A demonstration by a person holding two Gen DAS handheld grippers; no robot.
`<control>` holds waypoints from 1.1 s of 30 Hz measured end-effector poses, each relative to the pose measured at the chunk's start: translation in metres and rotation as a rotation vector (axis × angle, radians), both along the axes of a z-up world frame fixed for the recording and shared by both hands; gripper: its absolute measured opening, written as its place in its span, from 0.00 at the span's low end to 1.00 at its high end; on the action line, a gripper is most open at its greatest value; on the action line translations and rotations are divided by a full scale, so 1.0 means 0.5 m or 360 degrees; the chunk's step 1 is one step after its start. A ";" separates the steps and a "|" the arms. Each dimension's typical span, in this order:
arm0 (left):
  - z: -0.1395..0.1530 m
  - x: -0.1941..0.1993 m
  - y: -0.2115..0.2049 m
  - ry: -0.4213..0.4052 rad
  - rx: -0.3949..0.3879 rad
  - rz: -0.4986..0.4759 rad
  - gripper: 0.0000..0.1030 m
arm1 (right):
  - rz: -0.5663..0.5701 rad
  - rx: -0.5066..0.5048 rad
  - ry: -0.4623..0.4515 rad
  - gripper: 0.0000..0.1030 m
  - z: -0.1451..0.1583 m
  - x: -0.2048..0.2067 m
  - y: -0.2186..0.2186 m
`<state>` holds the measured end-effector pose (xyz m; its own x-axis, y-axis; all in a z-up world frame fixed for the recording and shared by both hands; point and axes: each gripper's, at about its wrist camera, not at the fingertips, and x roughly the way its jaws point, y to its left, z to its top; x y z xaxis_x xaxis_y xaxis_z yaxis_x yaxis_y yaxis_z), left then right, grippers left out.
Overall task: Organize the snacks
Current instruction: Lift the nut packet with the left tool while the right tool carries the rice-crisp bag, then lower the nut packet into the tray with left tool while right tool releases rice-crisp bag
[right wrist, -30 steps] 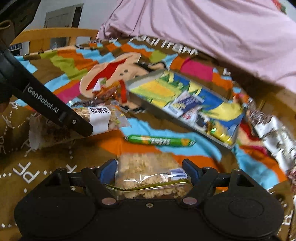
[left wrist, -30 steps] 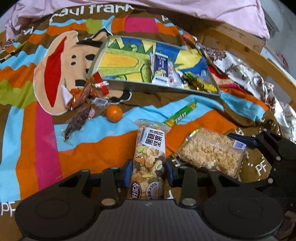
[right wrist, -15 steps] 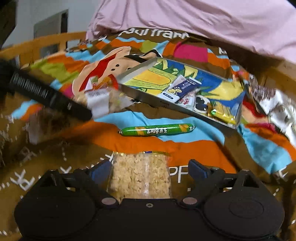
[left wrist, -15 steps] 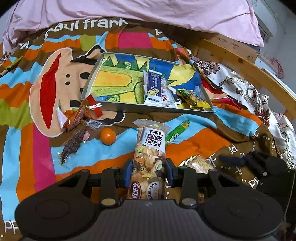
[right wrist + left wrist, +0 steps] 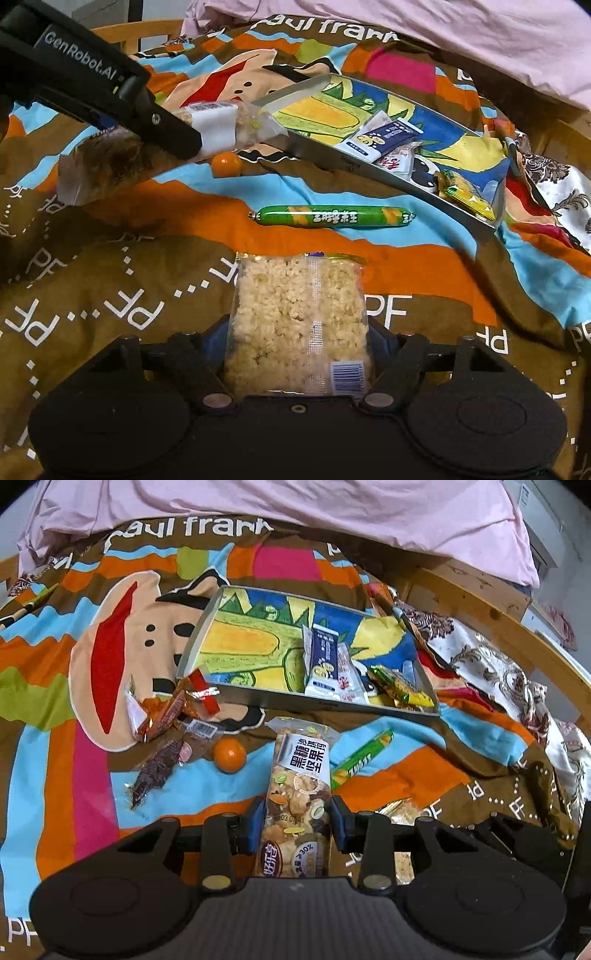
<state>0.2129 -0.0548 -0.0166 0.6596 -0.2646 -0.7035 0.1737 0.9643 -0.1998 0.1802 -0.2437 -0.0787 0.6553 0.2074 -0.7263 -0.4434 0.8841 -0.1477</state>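
Note:
My left gripper (image 5: 295,821) is shut on a clear nut-cracker pack (image 5: 299,790) with a white label, held above the bedspread. It also shows in the right wrist view (image 5: 218,127) at upper left. My right gripper (image 5: 299,343) is shut on a clear rice-crisp pack (image 5: 299,317), lifted off the blanket. The metal tray (image 5: 258,698) with a crocodile print lies ahead and holds several small packets (image 5: 323,657). In the right wrist view the tray (image 5: 332,155) lies to the upper right. A green sausage stick (image 5: 332,216) lies between me and the tray.
A small orange (image 5: 229,755), red-orange wrappers (image 5: 170,709) and a dark snack bar (image 5: 159,768) lie left of the tray. A pink duvet (image 5: 295,506) lies behind. A wooden bed frame (image 5: 491,605) and a patterned cloth (image 5: 509,679) are at the right.
My right gripper has lifted the rice-crisp pack off the blanket and turned it lengthwise. My left gripper has carried the nut pack up and closer to the tray.

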 end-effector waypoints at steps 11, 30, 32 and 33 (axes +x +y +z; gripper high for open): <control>0.028 0.028 0.001 -0.0079 -0.0007 0.0087 0.39 | -0.0073 -0.0210 -0.0603 0.72 0.063 0.010 0.002; 0.045 0.306 -0.087 -0.0320 0.0063 0.0202 0.39 | -0.0439 0.0362 -0.0756 0.72 0.101 0.324 -0.090; 0.033 0.338 -0.093 -0.0317 0.0078 0.0219 0.39 | -0.0459 0.0410 -0.0757 0.72 0.096 0.348 -0.095; 0.027 0.352 -0.096 -0.0311 0.0085 0.0231 0.39 | -0.0464 0.0421 -0.0757 0.72 0.091 0.360 -0.097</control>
<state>0.3890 -0.1026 -0.0031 0.8128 -0.1230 -0.5695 0.0629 0.9903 -0.1241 0.3600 -0.2921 -0.0331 0.9516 0.1040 -0.2891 -0.1174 0.9927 -0.0292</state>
